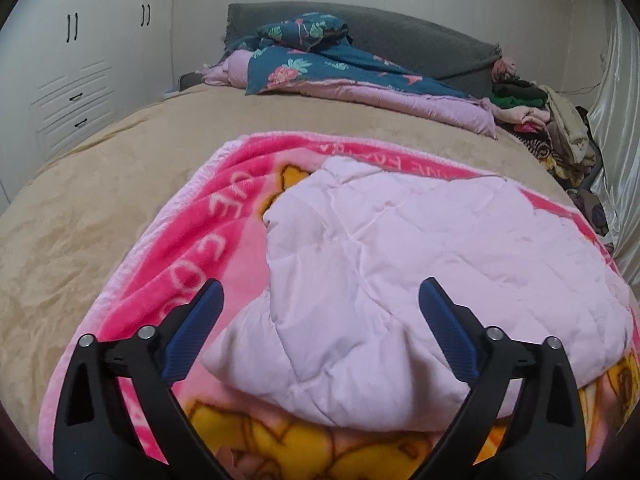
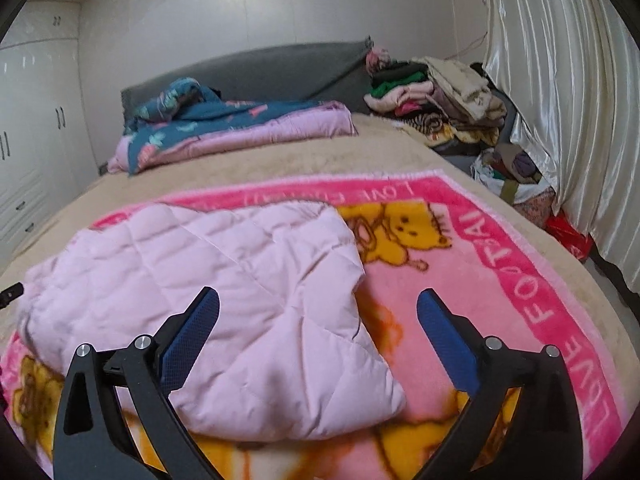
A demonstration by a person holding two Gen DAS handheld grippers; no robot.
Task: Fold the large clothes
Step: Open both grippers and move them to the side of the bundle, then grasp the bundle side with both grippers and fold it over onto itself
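On the bed (image 1: 100, 184), spread over its beige cover, lies the pink fleece blanket (image 1: 188, 240) with the yellow bear print, and on top of that blanket rests the pale pink quilted garment (image 1: 400, 280), the piece you are folding. It sits toward your near edge of the blanket, already doubled into a thick, uneven bundle.

Expect it to handle as a light, puffy, very soft thing: it should sag wherever you do not support it, and its smooth shell will likely slide over the fleece and over itself. Nothing here is fragile. Pinch through a full layer at an edge or corner, not at the padded middle, where the pads would only gather loose filling. The near right corner (image 2: 384, 396) and the near left lobe (image 1: 240, 344) look like the best holds.

Its long axis appears to run across the bed, from your left to your right, with the short side pointing toward the headboard (image 1: 400, 36). Which end is the collar or the hem I cannot tell.

Your left hand-held gripper (image 1: 320, 294) is released, jaws wide, hovering over the bundle's near edge with nothing pinched. Your right hand-held gripper (image 2: 318, 302) is likewise spread wide and empty, above the right corner.
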